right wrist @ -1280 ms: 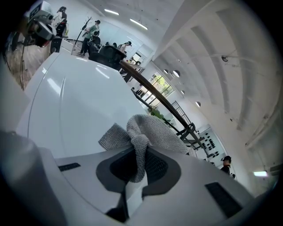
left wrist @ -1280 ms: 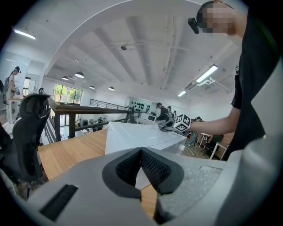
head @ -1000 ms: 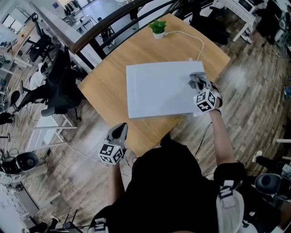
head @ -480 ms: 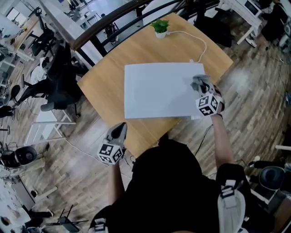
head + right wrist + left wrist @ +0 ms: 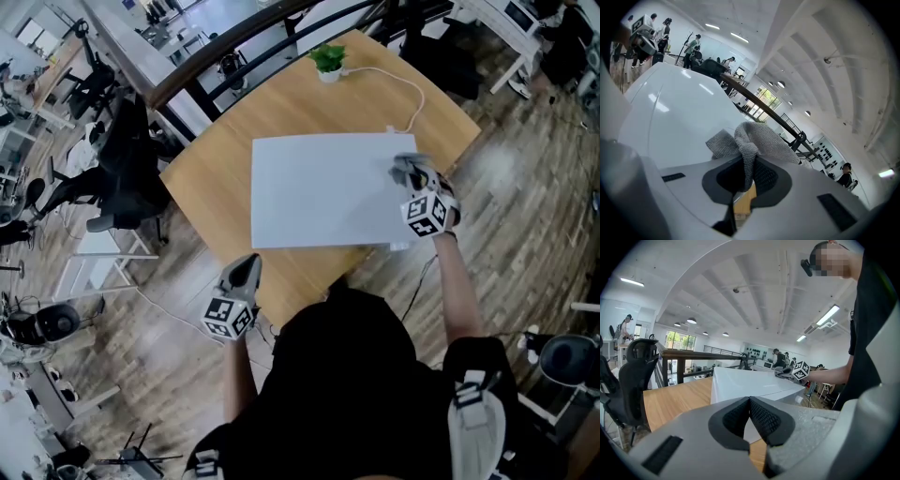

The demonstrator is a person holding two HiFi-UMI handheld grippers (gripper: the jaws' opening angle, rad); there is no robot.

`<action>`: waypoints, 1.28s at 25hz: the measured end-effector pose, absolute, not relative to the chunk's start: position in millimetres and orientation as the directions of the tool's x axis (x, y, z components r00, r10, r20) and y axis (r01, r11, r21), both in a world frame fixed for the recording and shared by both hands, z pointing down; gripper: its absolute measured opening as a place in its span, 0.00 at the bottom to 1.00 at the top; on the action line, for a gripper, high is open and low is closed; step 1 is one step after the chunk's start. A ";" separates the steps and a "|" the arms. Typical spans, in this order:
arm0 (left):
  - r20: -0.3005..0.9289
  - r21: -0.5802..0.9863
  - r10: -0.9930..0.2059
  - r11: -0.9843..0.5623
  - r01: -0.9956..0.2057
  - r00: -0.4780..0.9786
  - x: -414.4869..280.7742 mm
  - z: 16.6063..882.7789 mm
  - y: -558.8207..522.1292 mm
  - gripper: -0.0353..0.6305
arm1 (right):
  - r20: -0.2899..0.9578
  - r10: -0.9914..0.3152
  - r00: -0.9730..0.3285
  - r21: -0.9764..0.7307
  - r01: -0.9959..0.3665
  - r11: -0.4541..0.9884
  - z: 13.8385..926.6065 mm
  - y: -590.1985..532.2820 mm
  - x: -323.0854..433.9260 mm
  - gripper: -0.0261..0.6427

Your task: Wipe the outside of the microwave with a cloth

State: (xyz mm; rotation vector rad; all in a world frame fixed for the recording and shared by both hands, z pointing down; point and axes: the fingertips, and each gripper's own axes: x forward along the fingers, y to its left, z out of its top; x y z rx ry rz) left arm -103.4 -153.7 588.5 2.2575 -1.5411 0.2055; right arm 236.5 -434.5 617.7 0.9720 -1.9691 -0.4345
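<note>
The white microwave (image 5: 319, 192) stands on a round wooden table (image 5: 220, 164); only its flat top shows in the head view. My right gripper (image 5: 412, 180) is shut on a grey cloth (image 5: 405, 169), which lies on the microwave's top near the right edge. In the right gripper view the cloth (image 5: 752, 143) bunches out of the right gripper (image 5: 746, 176) over the white top (image 5: 670, 117). My left gripper (image 5: 246, 272) hangs shut and empty off the table's near edge. From the left gripper view, the left gripper (image 5: 750, 411) faces the microwave (image 5: 745, 383) side-on.
A small potted plant (image 5: 326, 58) and a white cable (image 5: 403, 89) lie on the table's far side. Black office chairs (image 5: 122, 178) stand to the left, a dark railing (image 5: 225, 47) runs behind. Wooden floor surrounds the table.
The right gripper with the cloth has stayed near the microwave's right edge, shifting only slightly. The left gripper has not moved.
</note>
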 end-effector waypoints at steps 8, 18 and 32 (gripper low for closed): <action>0.336 0.236 -0.871 -0.290 -0.928 0.358 -92.0 585.1 -154.0 0.06 | 0.544 -0.779 -0.311 0.649 -0.433 0.626 616.9 -486.0 229.8 0.06; 0.340 0.245 -0.888 -0.233 -0.941 0.308 -92.7 590.0 -142.7 0.06 | 0.550 -0.781 -0.296 0.698 -0.351 0.624 620.4 -492.0 218.9 0.06; 0.336 0.240 -0.896 -0.215 -0.947 0.288 -94.8 584.1 -129.2 0.06 | 0.565 -0.740 -0.366 0.719 -0.222 0.658 620.0 -477.0 145.2 0.06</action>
